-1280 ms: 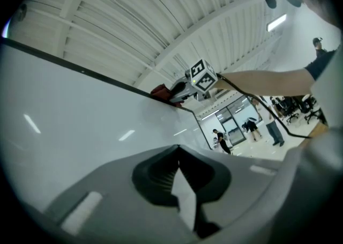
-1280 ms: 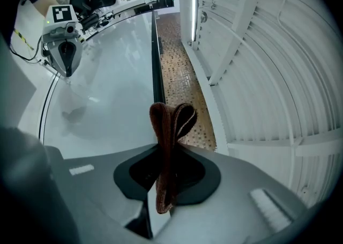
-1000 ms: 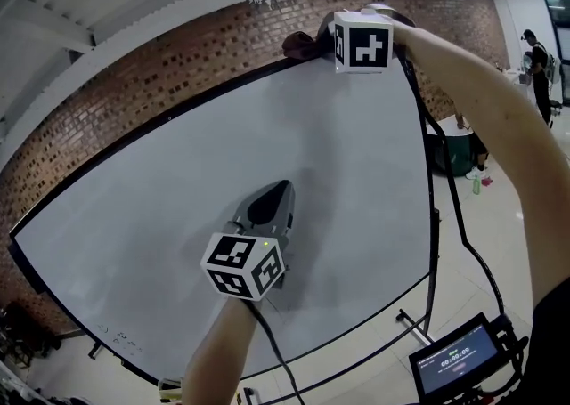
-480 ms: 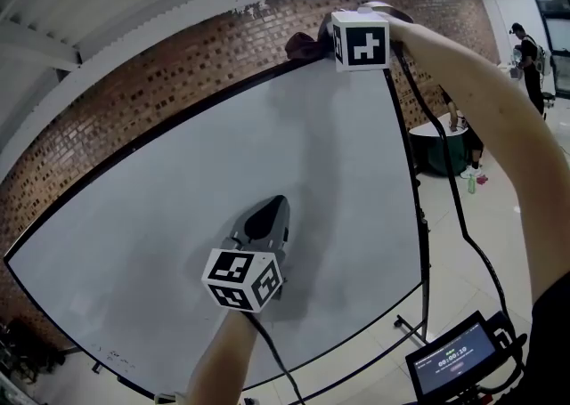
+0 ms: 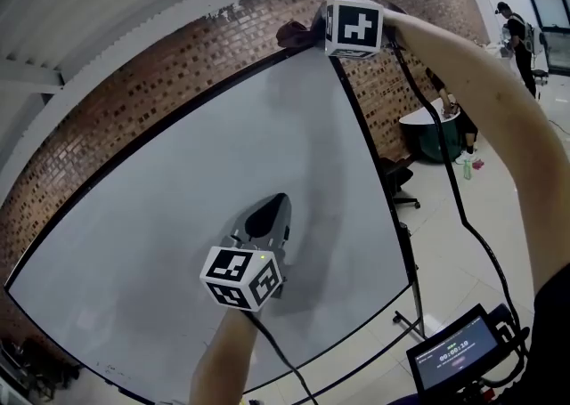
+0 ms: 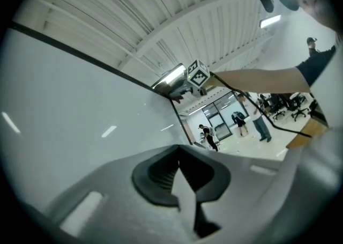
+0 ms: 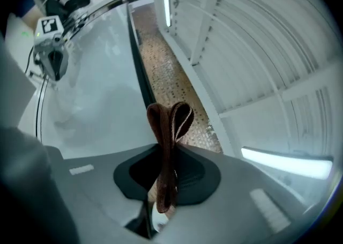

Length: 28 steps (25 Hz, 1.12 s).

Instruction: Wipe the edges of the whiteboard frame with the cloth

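Observation:
The whiteboard (image 5: 178,216) has a thin black frame (image 5: 169,127). A folded brown cloth (image 5: 292,34) lies on the frame's top edge, close to the upper right corner. My right gripper (image 5: 313,34) is shut on it. In the right gripper view the cloth (image 7: 170,130) stands up from between the jaws of that gripper (image 7: 167,184), beside the black frame (image 7: 140,76). My left gripper (image 5: 270,212) is shut with nothing in it, its tip against the middle of the board. In its own view the left gripper (image 6: 179,170) points along the white surface.
A brick wall (image 5: 134,92) rises behind the board. The frame's right edge (image 5: 374,158) runs down to a stand on the floor. A small monitor (image 5: 454,354) and its cable (image 5: 463,216) hang at lower right. People and a green tub (image 5: 438,138) are far right.
The right gripper has slid the cloth rightward along the top edge to near the upper right corner. The left gripper has stayed on the board.

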Available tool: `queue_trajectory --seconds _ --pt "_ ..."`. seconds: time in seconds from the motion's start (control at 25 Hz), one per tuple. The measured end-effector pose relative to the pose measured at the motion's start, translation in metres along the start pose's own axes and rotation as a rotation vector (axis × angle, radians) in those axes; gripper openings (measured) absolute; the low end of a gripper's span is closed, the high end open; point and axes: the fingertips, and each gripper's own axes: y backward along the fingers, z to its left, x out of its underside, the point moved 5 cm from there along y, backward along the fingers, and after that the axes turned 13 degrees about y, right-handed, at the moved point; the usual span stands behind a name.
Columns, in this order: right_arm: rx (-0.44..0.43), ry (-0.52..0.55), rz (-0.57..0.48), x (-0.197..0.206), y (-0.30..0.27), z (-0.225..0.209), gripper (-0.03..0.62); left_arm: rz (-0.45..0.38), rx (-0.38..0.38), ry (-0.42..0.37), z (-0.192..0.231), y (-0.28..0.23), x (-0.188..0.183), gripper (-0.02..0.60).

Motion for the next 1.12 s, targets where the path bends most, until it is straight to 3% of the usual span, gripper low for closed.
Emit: queue_trajectory --seconds 0.24,0.48,0.68,0.8,1.12 --pt "0.037 -0.502 -0.283 0.011 0.003 -0.007 0.058 0.034 0.003 -0.017 0.000 -0.010 -0.009 0.005" --pt "0.023 -0.750 -0.440 0.022 0.008 0.002 0.058 0.055 0.007 -0.019 -0.002 -0.016 -0.007 0.005" --pt "-0.069 -1.034 -0.652 0.024 0.007 0.019 0.058 0.079 0.042 0.000 -0.008 -0.024 0.001 0.005" --pt "-0.119 -1.067 -0.704 0.022 0.006 0.029 0.058 0.093 0.057 0.011 -0.009 -0.028 0.004 0.005" --pt "-0.179 -1.122 -0.675 0.032 -0.009 0.059 0.058 0.125 0.074 0.027 -0.017 -0.033 0.018 0.005"
